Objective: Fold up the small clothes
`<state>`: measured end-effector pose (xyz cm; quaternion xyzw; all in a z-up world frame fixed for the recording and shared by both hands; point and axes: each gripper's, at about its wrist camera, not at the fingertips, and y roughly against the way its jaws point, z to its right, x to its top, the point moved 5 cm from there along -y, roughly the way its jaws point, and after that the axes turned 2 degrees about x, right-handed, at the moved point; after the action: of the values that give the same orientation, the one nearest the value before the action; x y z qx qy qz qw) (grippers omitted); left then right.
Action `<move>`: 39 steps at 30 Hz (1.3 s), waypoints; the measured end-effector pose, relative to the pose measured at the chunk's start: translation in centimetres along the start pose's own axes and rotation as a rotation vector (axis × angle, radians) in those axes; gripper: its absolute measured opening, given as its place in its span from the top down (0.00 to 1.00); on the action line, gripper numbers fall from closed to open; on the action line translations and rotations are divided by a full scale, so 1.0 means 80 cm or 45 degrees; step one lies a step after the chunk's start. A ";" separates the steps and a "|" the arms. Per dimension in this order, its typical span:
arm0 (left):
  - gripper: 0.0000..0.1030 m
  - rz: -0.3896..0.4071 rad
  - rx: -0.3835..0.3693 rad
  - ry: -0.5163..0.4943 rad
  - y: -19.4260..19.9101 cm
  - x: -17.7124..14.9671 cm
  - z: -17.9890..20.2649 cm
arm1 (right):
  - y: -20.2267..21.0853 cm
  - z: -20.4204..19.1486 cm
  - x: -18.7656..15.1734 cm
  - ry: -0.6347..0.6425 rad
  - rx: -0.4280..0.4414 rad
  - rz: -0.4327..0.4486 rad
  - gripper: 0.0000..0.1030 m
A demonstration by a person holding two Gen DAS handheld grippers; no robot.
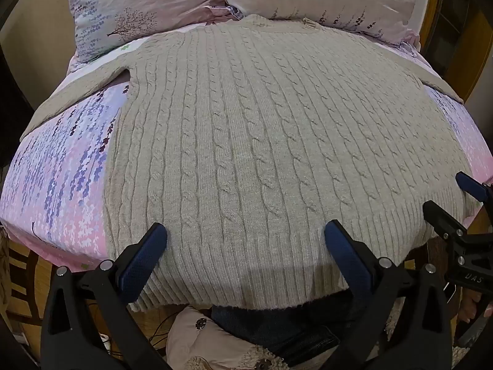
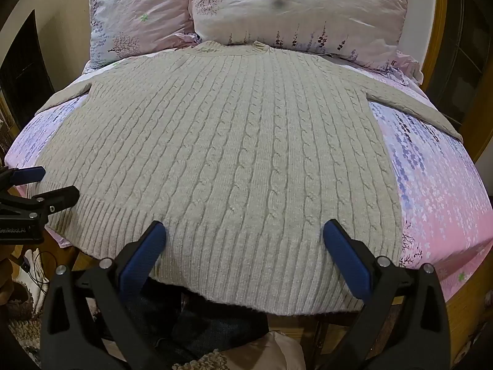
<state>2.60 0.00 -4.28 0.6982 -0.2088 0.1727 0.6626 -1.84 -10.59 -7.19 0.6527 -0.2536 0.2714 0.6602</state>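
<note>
A beige cable-knit sweater (image 1: 262, 129) lies flat on the bed, collar at the far end, sleeves spread to both sides, hem hanging over the near edge. It also shows in the right wrist view (image 2: 240, 154). My left gripper (image 1: 245, 237) is open and empty, its blue-padded fingers hovering over the hem. My right gripper (image 2: 245, 234) is open and empty over the hem too. The right gripper shows at the right edge of the left wrist view (image 1: 462, 197). The left gripper shows at the left edge of the right wrist view (image 2: 46, 182).
The bed has a pink and purple floral sheet (image 1: 61, 169). Two matching pillows (image 2: 292, 9) lie at the head. A wooden bed frame (image 2: 468, 302) runs along the right. Clothes and a slipper (image 1: 215, 345) are on the floor below the near edge.
</note>
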 end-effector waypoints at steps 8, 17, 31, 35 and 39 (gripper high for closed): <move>0.01 -0.002 0.001 0.000 0.000 0.001 0.000 | 0.000 0.000 0.000 0.001 -0.001 0.002 0.02; 0.01 -0.001 0.000 -0.004 0.000 0.000 0.000 | 0.000 0.000 0.000 0.000 0.000 0.002 0.02; 0.01 -0.002 -0.002 -0.008 0.000 0.001 0.000 | 0.000 0.000 0.000 0.000 0.000 0.003 0.02; 0.01 -0.002 -0.001 -0.012 -0.001 -0.001 0.001 | 0.000 0.000 0.000 0.000 0.000 0.003 0.02; 0.01 -0.003 -0.001 -0.011 -0.001 -0.001 0.001 | 0.000 0.000 0.000 0.000 0.000 0.003 0.02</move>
<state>2.56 -0.09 -4.42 0.6990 -0.2109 0.1690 0.6620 -1.84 -10.58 -7.15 0.6523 -0.2544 0.2723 0.6600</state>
